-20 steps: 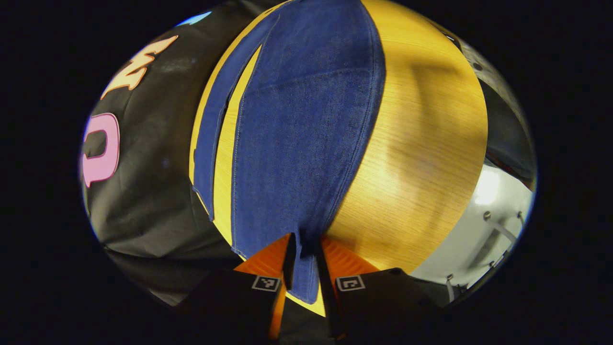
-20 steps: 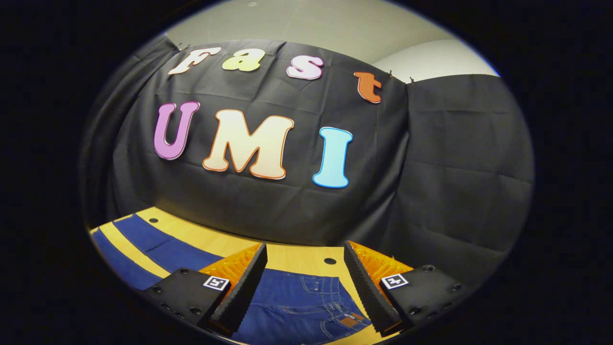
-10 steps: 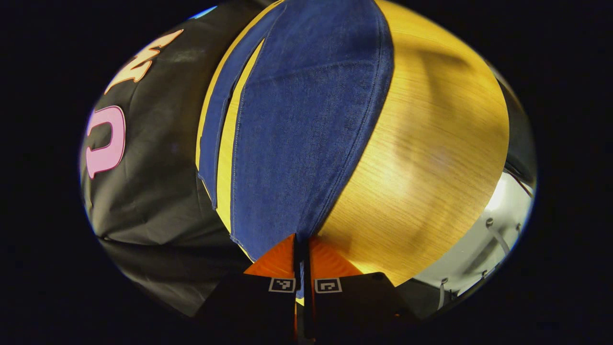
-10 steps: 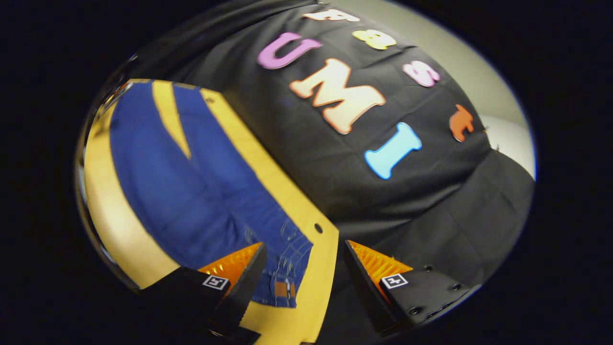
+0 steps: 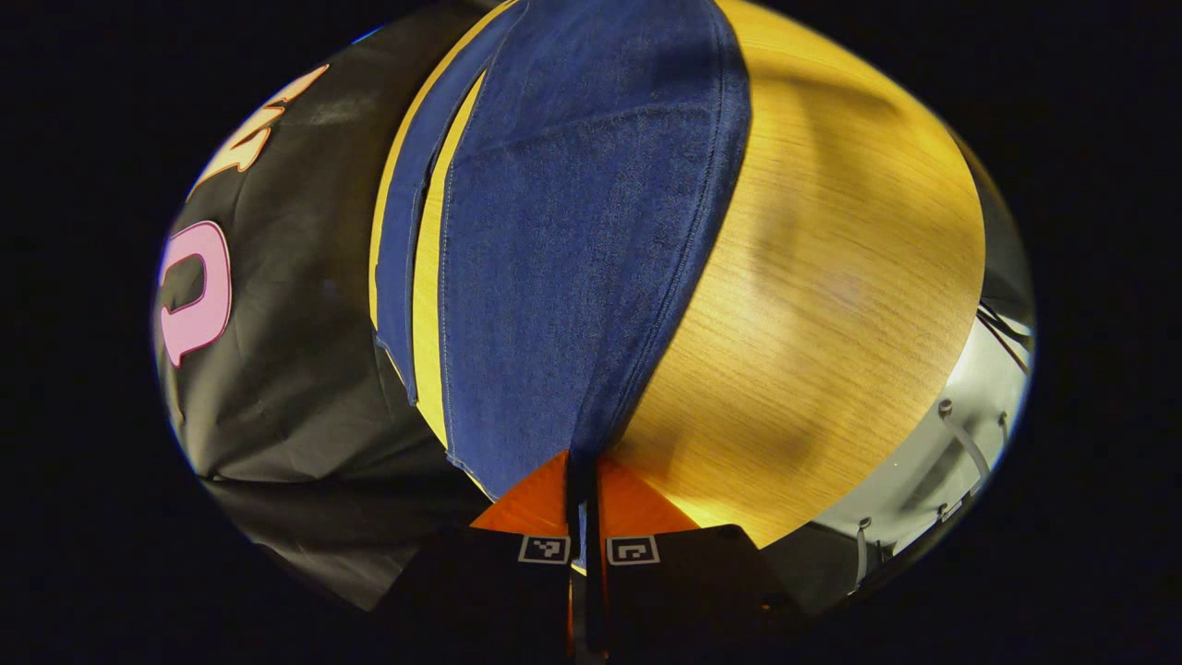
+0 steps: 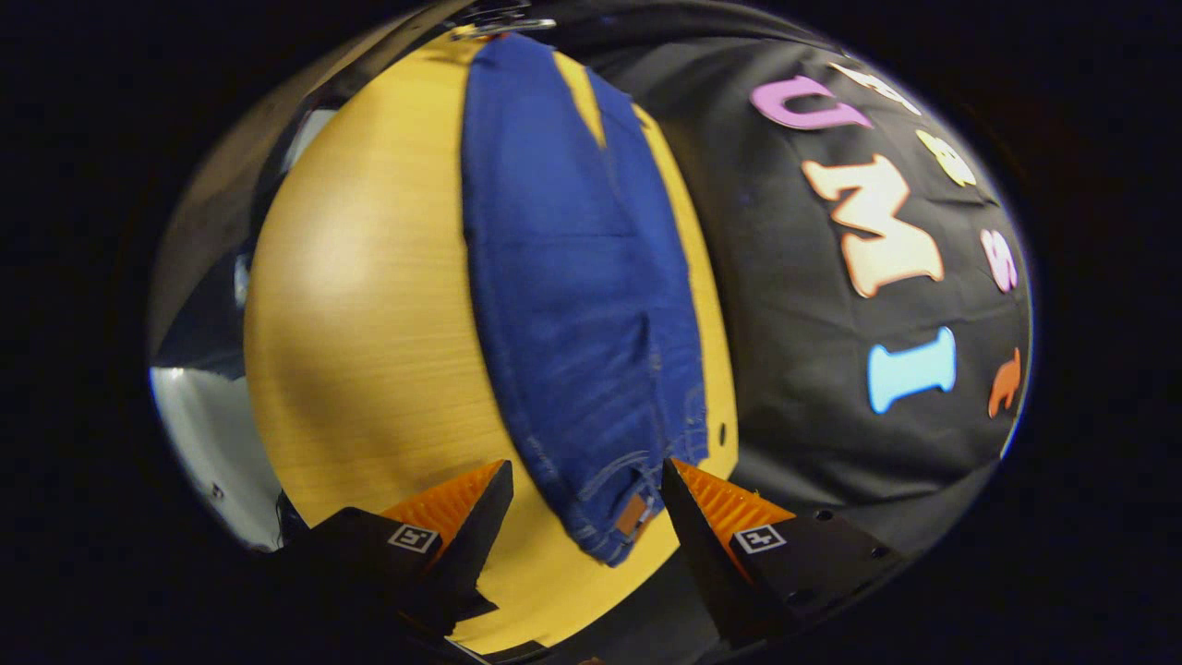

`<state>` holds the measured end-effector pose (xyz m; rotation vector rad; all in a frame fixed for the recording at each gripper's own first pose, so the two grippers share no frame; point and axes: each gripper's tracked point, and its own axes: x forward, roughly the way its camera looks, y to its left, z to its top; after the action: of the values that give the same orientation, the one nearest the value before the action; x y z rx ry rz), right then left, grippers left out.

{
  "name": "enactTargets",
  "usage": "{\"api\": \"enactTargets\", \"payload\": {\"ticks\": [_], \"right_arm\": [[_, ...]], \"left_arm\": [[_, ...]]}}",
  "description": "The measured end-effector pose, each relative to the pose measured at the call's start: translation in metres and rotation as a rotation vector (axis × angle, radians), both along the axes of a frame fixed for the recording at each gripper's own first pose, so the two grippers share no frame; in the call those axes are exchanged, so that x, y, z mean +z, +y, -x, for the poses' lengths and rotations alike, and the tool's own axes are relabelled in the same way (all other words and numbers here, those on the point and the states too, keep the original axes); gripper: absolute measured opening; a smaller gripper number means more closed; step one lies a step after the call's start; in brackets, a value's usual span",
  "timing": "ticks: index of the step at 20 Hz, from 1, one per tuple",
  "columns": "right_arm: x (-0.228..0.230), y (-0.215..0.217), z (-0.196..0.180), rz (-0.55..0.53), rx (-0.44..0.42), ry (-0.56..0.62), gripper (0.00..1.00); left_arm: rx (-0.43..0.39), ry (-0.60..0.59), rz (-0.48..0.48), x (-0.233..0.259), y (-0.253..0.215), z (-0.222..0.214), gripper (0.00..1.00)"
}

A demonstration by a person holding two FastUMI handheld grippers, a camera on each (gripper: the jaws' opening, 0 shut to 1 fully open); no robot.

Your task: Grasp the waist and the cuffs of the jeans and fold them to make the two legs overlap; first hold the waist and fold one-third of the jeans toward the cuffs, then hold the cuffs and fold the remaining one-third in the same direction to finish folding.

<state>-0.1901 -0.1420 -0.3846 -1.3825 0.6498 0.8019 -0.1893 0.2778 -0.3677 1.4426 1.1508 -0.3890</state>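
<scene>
In the left gripper view, the left gripper point(image 5: 582, 503) is pinching a cuff point(image 5: 577, 443) of the jeans point(image 5: 572, 231) — its two fingers are pressing together with only a thin strip of denim showing between them. From that pinch the near leg is running away across the wooden tabletop point(image 5: 831, 277), and the other leg point(image 5: 399, 268) is lying beside it, a narrow band of wood showing between the two.

In the right gripper view, the right gripper point(image 6: 584, 517) is standing wide open and is holding nothing; the waist point(image 6: 619, 513) of the jeans point(image 6: 572, 277), with its brown patch, is lying between the spread fingers. The jeans are stretching flat along the tabletop point(image 6: 369, 323) toward the far end, where the legs are parting.

The yellow wood grain is catching a bright glare — behind the tabletop the black cloth wall point(image 6: 831, 416) is hanging, and a pale floor point(image 5: 923, 471) is showing past the table's edge.
</scene>
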Motion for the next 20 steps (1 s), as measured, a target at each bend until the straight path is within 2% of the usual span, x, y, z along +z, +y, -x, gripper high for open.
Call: {"api": "enactTargets", "payload": {"ticks": [1, 2, 3, 7, 10, 12, 16, 17, 20], "right_arm": [[-0.008, -0.006, 0.005, 0.028, 0.011, 0.019, 1.00], [-0.007, -0.005, 0.000, 0.043, 0.032, -0.009, 1.00], [-0.010, -0.005, -0.008, 0.047, 0.046, -0.037, 0.91], [-0.015, -0.008, -0.027, 0.053, 0.023, -0.111, 0.82], [-0.027, -0.010, -0.027, 0.062, -0.009, -0.075, 0.65], [-0.034, -0.009, -0.026, 0.070, -0.027, -0.040, 0.31], [-0.034, -0.006, -0.034, 0.036, -0.105, -0.033, 0.06], [-0.034, -0.008, -0.035, 0.011, -0.137, -0.017, 0.04], [-0.008, -0.003, -0.050, -0.095, -0.233, -0.085, 0.04]], "left_arm": [[0.002, -0.002, -0.004, 0.000, 0.000, 0.000, 0.00], [0.001, -0.006, -0.006, 0.000, 0.001, 0.000, 0.00], [-0.001, -0.012, -0.009, 0.000, 0.001, -0.001, 0.00], [-0.007, -0.036, -0.019, 0.001, 0.000, -0.002, 0.00], [0.008, -0.052, -0.016, 0.001, 0.001, -0.003, 0.00], [0.021, -0.060, -0.016, 0.000, 0.001, -0.004, 0.00], [0.083, -0.083, -0.003, 0.001, 0.001, -0.006, 0.00], [0.119, -0.094, 0.017, 0.001, 0.002, -0.006, 0.00], [0.240, -0.153, 0.062, 0.009, 0.000, -0.008, 0.00]]}}
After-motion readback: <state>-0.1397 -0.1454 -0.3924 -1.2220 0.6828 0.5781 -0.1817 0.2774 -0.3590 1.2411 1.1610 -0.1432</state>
